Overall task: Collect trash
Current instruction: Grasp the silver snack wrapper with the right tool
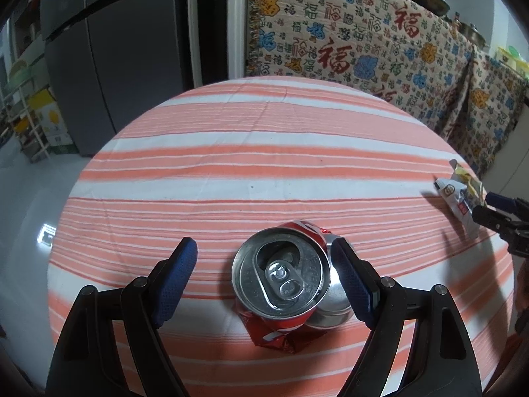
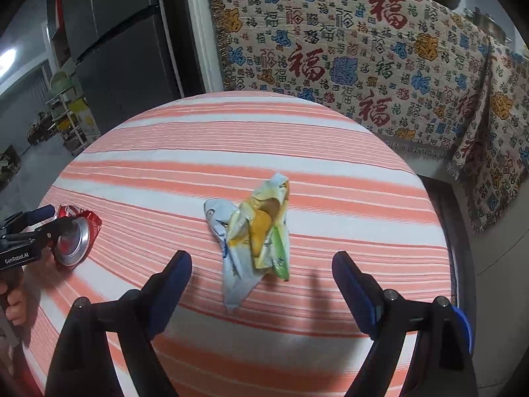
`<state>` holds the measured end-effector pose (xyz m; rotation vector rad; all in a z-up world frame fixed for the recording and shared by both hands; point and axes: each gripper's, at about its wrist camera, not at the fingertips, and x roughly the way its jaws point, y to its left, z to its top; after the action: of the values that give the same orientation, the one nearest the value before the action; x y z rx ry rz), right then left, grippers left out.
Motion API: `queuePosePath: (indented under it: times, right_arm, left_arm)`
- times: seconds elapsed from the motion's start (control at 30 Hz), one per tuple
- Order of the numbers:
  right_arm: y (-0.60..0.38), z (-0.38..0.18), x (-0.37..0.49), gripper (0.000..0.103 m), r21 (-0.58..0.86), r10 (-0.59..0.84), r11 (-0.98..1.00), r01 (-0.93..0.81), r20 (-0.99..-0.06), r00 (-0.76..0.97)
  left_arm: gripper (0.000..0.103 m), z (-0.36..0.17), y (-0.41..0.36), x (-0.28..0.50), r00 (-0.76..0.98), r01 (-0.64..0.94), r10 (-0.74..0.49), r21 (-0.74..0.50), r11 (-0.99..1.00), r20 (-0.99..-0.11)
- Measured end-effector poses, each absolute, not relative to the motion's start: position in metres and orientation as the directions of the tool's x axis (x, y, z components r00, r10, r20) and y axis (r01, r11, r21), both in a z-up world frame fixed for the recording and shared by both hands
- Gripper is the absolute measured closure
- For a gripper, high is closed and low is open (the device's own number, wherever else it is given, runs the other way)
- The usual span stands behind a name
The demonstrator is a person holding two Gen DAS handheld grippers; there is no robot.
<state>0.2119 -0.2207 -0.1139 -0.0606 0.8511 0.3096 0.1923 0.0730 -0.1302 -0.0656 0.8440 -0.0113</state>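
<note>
Left hand-held gripper (image 1: 264, 261) spread wide, crushed red can (image 1: 281, 281) between the pads, right pad (image 1: 352, 281) close beside or touching it, left pad clear. Right hand-held gripper (image 2: 261, 274) wide too, hanging short of crumpled wrapper (image 2: 256, 235). Both lie on striped counter (image 1: 231, 152). Advice: centre each before closing; the can's dented side may slip.
</note>
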Motion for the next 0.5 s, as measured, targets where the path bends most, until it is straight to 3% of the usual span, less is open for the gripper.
queuePosePath:
  times: [0.5]
  right_arm:
    - [-0.215,-0.118,0.224,0.014,0.057,0.238,0.950,-0.307,-0.769,0.594]
  left_arm:
    - [0.019,-0.127,0.080,0.193,0.648,0.013,-0.072,-0.084,0.996,-0.758]
